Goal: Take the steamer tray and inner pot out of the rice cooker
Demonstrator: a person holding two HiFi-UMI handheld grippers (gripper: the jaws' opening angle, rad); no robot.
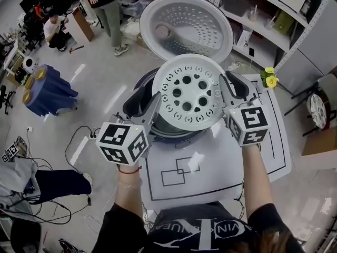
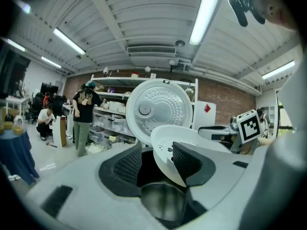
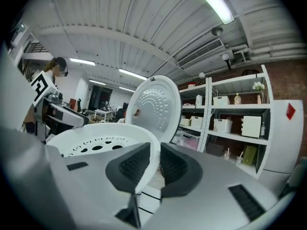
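The white steamer tray [image 1: 189, 91] with round holes hangs tilted above the open rice cooker [image 1: 134, 101]. My right gripper [image 1: 232, 86] is shut on the tray's right rim; in the right gripper view the rim [image 3: 96, 138] is pinched between the pads of that gripper [image 3: 152, 164]. My left gripper [image 1: 152, 109] stands open at the tray's left edge. In the left gripper view the tray [image 2: 165, 138] reaches in between the wide jaws of this gripper [image 2: 156, 159], close to the right one. The metal inner pot [image 2: 163, 200] sits in the cooker below.
The cooker's lid [image 1: 187, 25] stands raised behind the tray. The cooker rests on a white table [image 1: 210, 178] with black line markings. Yellow flowers [image 1: 270, 78] and shelves [image 1: 274, 15] are at right. A person [image 1: 108, 4] stands far off; cables [image 1: 73, 141] lie on the floor.
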